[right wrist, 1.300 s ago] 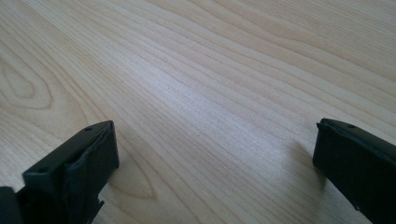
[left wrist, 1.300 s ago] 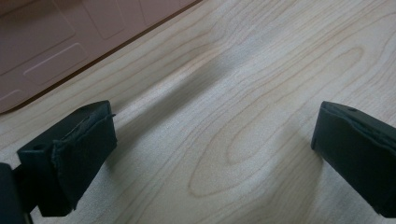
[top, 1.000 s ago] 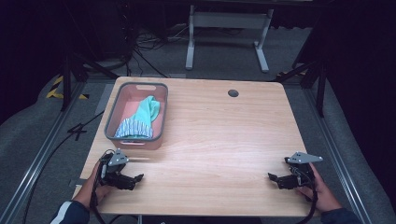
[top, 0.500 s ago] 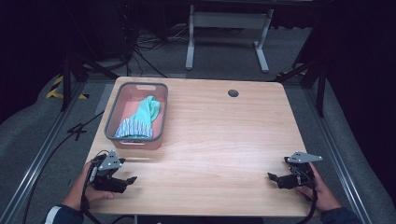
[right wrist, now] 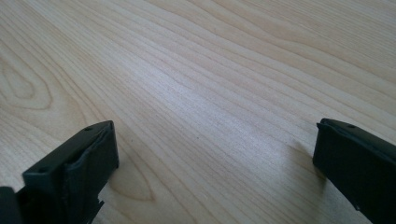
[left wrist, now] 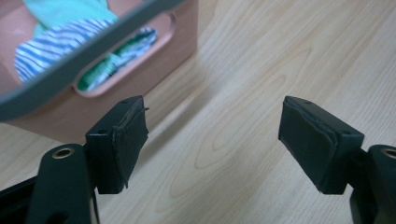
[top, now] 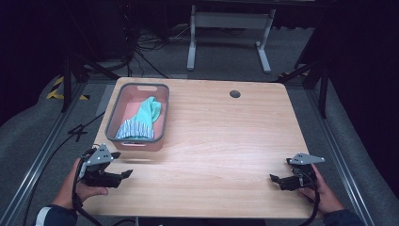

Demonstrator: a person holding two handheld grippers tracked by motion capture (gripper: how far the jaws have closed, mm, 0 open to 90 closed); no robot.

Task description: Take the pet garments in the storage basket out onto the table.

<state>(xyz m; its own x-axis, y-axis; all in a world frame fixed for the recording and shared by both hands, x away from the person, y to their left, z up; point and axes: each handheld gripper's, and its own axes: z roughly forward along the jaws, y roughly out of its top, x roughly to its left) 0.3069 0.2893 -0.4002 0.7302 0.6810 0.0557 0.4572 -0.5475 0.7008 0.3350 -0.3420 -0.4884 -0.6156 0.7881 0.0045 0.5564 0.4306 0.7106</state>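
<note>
The wooden table [top: 216,141] bears a pink basket [top: 123,101] with a grey rim at its far left. Inside lies a teal sock [top: 143,117], long axis running near to far, its blue-striped cuff toward the person and its toe toward the far right corner. The left gripper [top: 126,174], near the front left edge just short of the basket, has just been closing its jaws, which stand apart on nothing. The right gripper [top: 275,179] rests released at the front right.
</note>
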